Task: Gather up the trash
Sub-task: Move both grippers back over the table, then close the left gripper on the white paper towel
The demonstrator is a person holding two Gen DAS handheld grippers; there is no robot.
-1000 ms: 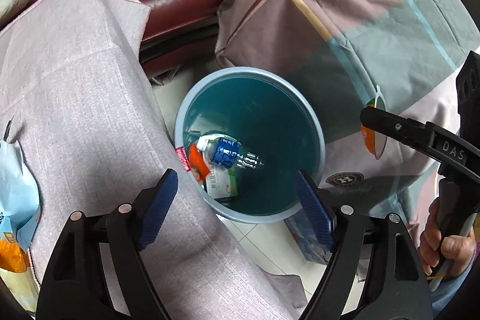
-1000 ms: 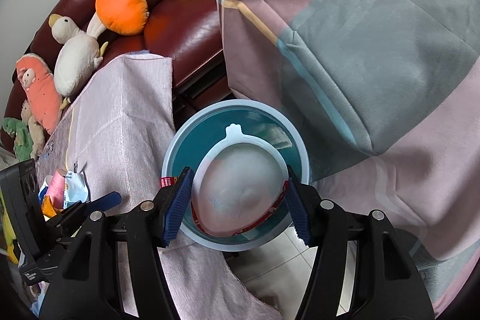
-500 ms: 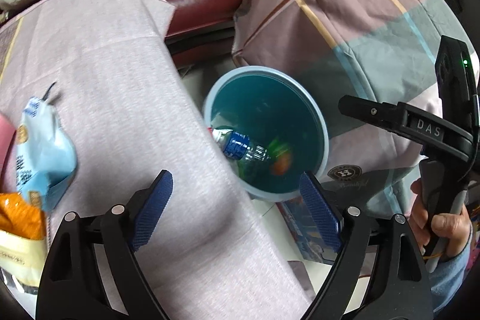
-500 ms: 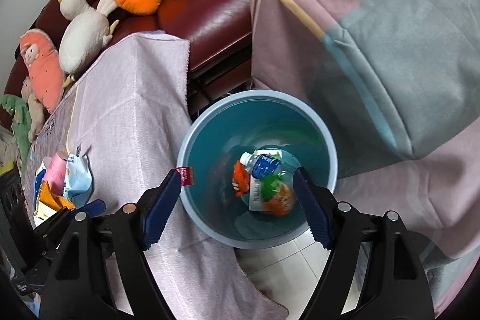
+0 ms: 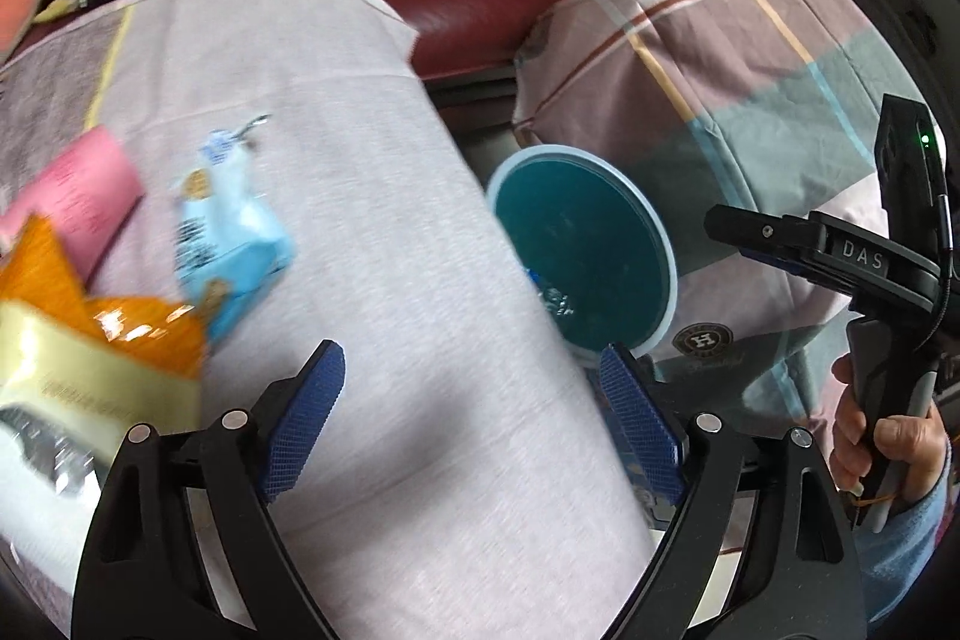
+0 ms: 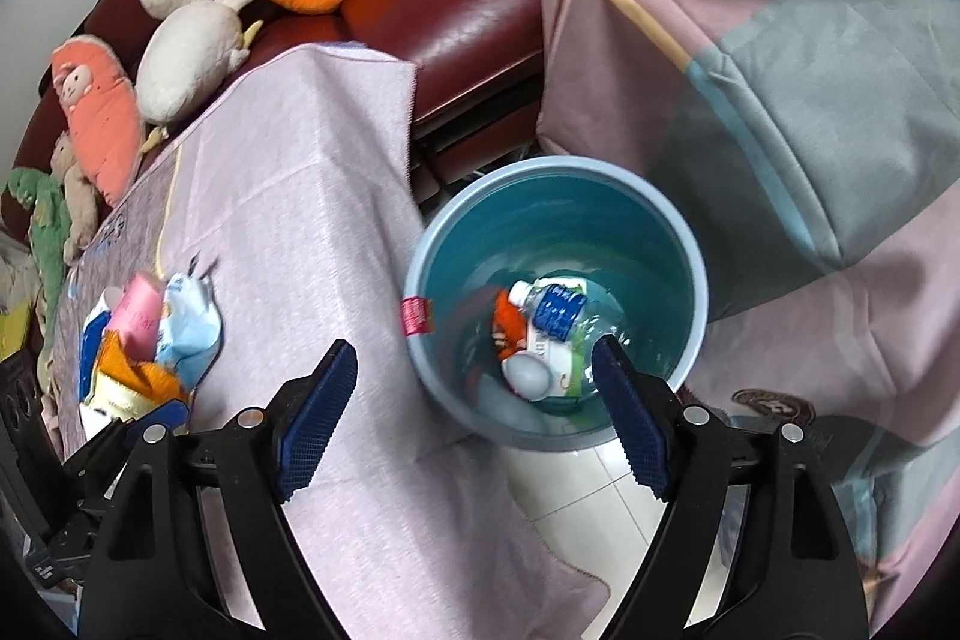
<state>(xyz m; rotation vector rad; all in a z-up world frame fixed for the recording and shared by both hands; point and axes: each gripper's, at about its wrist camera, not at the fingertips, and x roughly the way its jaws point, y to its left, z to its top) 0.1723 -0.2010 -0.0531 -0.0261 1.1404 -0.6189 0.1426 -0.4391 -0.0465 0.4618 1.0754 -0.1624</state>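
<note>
Moved since before: from the left wrist view, the left claw [image 5: 474, 424] has been swung away from the bin [image 5: 660, 244] toward the wrappers [image 5: 234, 244] on the cloth-covered surface [image 5: 372, 112]; the white lid held a second ago by the right claw [image 5: 780, 235] has been dropped.
Left claw: spread wide, nothing held.
Wrappers: thought light, crinkly and slippery; best pinched at a loose corner.
Right wrist view, right claw [image 6: 474, 412]: spread over the bin [image 6: 699, 256], nothing held.
In bin: bottle [image 6: 555, 307], lid [image 6: 528, 373].
Room: the surface edge sits just beside the bin; open cloth lies between claw and wrappers [image 6: 180, 334].
</note>
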